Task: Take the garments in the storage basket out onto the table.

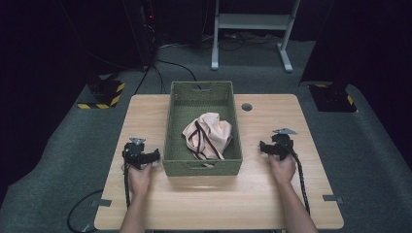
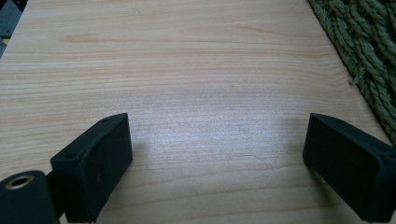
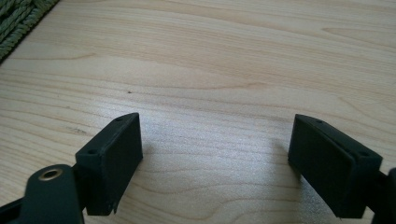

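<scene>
While both hands rest on wooden table (image 1: 272, 194), left gripper (image 1: 142, 156) sits just left of basket, jaws spread wide, bare wood between them. Woven green basket (image 1: 201, 167) at table centre, crumpled pink cloth (image 1: 209, 135) with dark straps inside, toward near end. Right gripper (image 1: 276, 145) right of basket, apart from it, jaws wide apart, holding nothing.
</scene>
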`<action>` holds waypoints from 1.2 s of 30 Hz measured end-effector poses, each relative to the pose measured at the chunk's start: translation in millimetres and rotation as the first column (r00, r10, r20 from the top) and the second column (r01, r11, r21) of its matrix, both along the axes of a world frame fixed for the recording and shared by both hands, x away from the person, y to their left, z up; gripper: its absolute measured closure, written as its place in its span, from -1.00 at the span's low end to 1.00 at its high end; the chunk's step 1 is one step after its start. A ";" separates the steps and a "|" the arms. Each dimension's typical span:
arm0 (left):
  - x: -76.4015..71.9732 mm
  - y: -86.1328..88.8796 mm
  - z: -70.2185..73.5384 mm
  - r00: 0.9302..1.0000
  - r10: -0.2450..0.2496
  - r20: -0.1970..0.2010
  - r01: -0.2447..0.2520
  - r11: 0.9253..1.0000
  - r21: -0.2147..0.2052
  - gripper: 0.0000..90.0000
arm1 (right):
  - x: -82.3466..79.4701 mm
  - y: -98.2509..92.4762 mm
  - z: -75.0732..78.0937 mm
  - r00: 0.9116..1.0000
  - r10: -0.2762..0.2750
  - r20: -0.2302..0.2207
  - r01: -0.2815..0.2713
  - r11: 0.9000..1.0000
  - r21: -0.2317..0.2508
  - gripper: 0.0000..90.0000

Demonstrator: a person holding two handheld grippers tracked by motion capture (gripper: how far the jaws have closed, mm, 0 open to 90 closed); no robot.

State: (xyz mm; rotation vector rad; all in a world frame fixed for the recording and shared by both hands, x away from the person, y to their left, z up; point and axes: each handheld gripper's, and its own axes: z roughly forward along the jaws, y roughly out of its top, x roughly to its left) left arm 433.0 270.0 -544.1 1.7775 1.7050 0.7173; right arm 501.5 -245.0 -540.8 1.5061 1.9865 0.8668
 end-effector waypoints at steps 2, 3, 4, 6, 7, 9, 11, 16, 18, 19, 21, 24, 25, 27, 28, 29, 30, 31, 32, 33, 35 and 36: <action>-0.1 0.1 0.1 1.000 -0.002 -0.001 0.002 1.000 0.001 -0.81 | 0.0 0.0 0.0 1.000 0.000 0.000 0.000 1.000 0.000 -0.63; 0.0 0.1 0.1 1.000 -0.001 -0.001 0.001 1.000 0.001 -0.81 | 0.0 0.0 0.0 1.000 0.000 0.000 0.000 1.000 0.001 -0.63; 0.0 0.1 0.1 1.000 -0.002 -0.001 0.002 1.000 0.001 -0.81 | 0.1 0.0 0.0 1.000 0.000 0.000 0.000 1.000 0.001 -0.63; 0.0 0.0 0.0 1.000 0.000 0.000 0.000 1.000 -0.001 -0.81 | 0.1 0.0 0.0 1.000 0.000 0.000 0.000 1.000 0.001 -0.63; 0.0 0.1 0.1 1.000 -0.002 -0.001 0.002 1.000 0.001 -0.81 | 0.1 0.0 0.0 1.000 0.000 0.000 0.000 1.000 0.001 -0.63; 0.0 0.0 0.0 1.000 0.000 0.000 0.000 1.000 -0.001 -0.81 | 0.1 0.0 0.0 1.000 0.000 0.000 0.000 1.000 0.001 -0.63; 0.0 0.0 0.0 1.000 0.000 0.000 0.000 1.000 0.000 -0.81 | 0.1 0.0 0.0 1.000 0.000 -0.001 0.000 1.000 0.001 -0.63; 0.0 0.1 0.0 1.000 0.000 0.000 0.000 1.000 -0.001 -0.81 | 0.8 -0.1 -0.1 1.000 -0.008 -0.004 0.008 1.000 -0.001 -0.69; 0.0 0.1 0.0 1.000 0.000 0.000 0.000 1.000 -0.001 -0.81 | 1.5 0.4 -0.2 1.000 0.001 -0.010 -0.001 1.000 -0.001 -0.75; 0.0 0.1 0.0 1.000 -0.001 0.000 0.001 1.000 -0.001 -0.81 | 1.9 0.6 -0.4 1.000 0.007 -0.012 -0.007 1.000 -0.002 -0.76; 0.0 0.1 0.0 1.000 -0.001 0.000 0.001 1.000 -0.001 -0.81 | 1.9 -0.1 -0.3 1.000 0.016 -0.013 -0.016 1.000 -0.001 -0.75; 0.0 0.1 0.0 1.000 -0.001 0.000 0.001 1.000 -0.001 -0.82 | 2.0 -4.5 1.5 0.999 0.023 -0.028 -0.022 1.000 0.020 -0.73; 0.0 0.1 0.0 1.000 -0.001 0.000 0.001 1.000 -0.001 -0.82 | 1.9 -6.1 2.1 0.999 0.024 -0.031 -0.023 0.999 0.036 -0.74; 0.0 0.1 0.0 1.000 -0.001 0.000 0.001 1.000 -0.001 -0.82 | 1.8 -9.2 3.2 0.999 0.032 -0.036 -0.030 0.998 0.062 -0.75; 0.0 0.1 0.0 1.000 -0.001 0.000 0.001 1.000 -0.001 -0.82 | 1.1 -10.1 4.0 0.999 0.034 -0.038 -0.031 0.997 0.072 -0.75; 0.0 0.2 0.0 1.000 -0.001 0.000 0.001 1.000 -0.001 -0.82 | 0.4 -11.0 4.6 0.999 0.037 -0.033 -0.034 0.997 0.075 -0.76; 0.1 0.1 0.0 1.000 -0.001 0.000 0.001 1.000 -0.001 -0.82 | -0.6 -11.7 5.5 0.999 0.040 -0.032 -0.037 0.996 0.080 -0.76; 0.0 0.1 0.0 1.000 -0.001 0.000 0.001 1.000 -0.001 -0.82 | -1.4 -12.6 6.5 0.999 0.045 -0.028 -0.043 0.996 0.084 -0.76; 0.0 0.1 0.0 1.000 -0.001 0.000 0.001 1.000 -0.002 -0.82 | -2.5 -13.1 7.8 0.999 0.047 -0.024 -0.045 0.995 0.091 -0.76; 0.0 0.1 0.0 1.000 -0.001 0.000 0.001 1.000 -0.002 -0.82 | -3.5 -13.9 9.2 0.999 0.051 -0.017 -0.050 0.994 0.096 -0.76; 0.1 0.1 0.0 1.000 -0.002 -0.001 0.002 1.000 -0.001 -0.82 | -5.8 -14.5 12.3 0.998 0.058 -0.010 -0.056 0.992 0.116 -0.76; 0.0 0.0 0.0 1.000 -0.001 -0.001 0.001 1.000 -0.001 -0.82 | -6.4 -14.9 14.0 0.998 0.064 -0.003 -0.063 0.991 0.119 -0.76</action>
